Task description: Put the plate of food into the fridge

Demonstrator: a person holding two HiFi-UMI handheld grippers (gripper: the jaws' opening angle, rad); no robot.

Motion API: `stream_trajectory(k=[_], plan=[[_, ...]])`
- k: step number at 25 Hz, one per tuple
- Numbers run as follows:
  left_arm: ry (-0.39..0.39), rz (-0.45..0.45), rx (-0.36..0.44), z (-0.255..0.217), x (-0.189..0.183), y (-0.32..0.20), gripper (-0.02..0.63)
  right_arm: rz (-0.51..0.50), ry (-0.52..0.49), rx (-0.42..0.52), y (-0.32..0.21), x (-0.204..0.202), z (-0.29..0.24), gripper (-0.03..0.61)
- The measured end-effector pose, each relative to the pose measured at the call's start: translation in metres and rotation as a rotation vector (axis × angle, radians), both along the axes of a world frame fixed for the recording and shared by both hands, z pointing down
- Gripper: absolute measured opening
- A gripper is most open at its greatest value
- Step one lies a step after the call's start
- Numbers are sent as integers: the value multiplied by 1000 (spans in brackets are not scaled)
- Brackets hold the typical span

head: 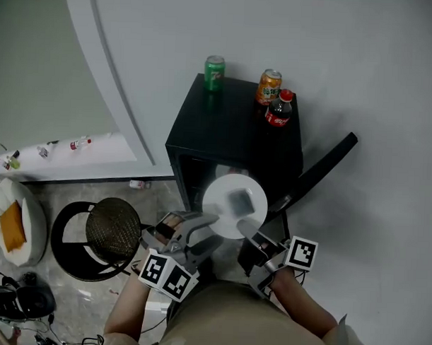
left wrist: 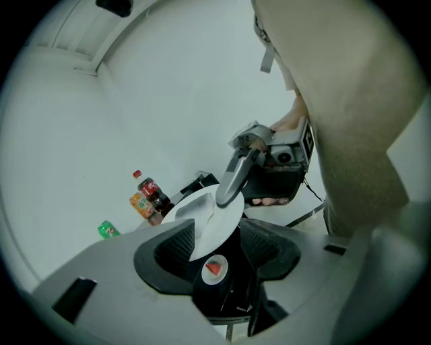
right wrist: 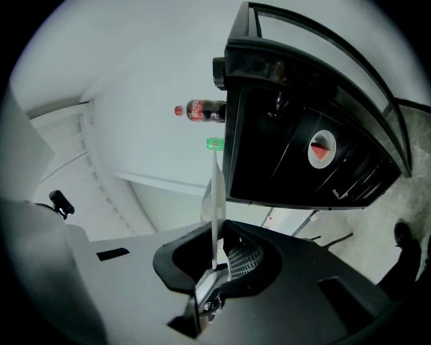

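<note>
A white plate (head: pixel 229 197) with a greyish patch on it hangs in front of the black fridge's (head: pixel 228 130) open front. My right gripper (head: pixel 246 226) is shut on the plate's near rim. In the right gripper view the plate (right wrist: pixel 215 195) stands edge-on between the pads. My left gripper (head: pixel 201 228) is at the plate's left edge, open; the plate's rim (left wrist: pixel 209 222) lies between its jaws without being pressed. Inside the dark fridge sits a small white dish with a red wedge (right wrist: pixel 322 149), which shows under the held plate (left wrist: pixel 214 267) in the left gripper view.
On the fridge top stand a green can (head: pixel 214 71), an orange can (head: pixel 268 85) and a cola bottle (head: pixel 280 109). The fridge door (head: pixel 326 168) swings open to the right. A round woven stool (head: pixel 113 230) and a white cushion (head: pixel 16 225) lie on the floor at left.
</note>
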State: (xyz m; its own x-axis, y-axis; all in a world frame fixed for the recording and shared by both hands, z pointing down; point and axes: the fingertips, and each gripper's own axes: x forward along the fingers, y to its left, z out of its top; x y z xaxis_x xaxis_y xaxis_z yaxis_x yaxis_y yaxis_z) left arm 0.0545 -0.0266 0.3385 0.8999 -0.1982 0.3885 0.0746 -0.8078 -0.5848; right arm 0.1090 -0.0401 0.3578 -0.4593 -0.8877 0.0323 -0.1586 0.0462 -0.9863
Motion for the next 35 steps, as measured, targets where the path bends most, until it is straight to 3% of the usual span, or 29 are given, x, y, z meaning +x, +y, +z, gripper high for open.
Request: stream_trajectory(k=[12,13,17,20,28,35], plan=[[48,-154,-132,0,-12,56,192,-25,12,9,79,24,13,37],[40,-175,-123,2,-15,58,182,-27,9,6,84,25,16,37],[4,-277,-86,10,-29,62,41,-47,13,7,99,23,27,37],[12,-335,-112,12,-38,67,12,-62,25,6,108,20,34,37],[2,-386,-165,24,-57,72,12,-107,47,-29,120,6,50,37],[38,-417,-183,31,-79,51,9,-100,62,-96,118,-12,70,37]])
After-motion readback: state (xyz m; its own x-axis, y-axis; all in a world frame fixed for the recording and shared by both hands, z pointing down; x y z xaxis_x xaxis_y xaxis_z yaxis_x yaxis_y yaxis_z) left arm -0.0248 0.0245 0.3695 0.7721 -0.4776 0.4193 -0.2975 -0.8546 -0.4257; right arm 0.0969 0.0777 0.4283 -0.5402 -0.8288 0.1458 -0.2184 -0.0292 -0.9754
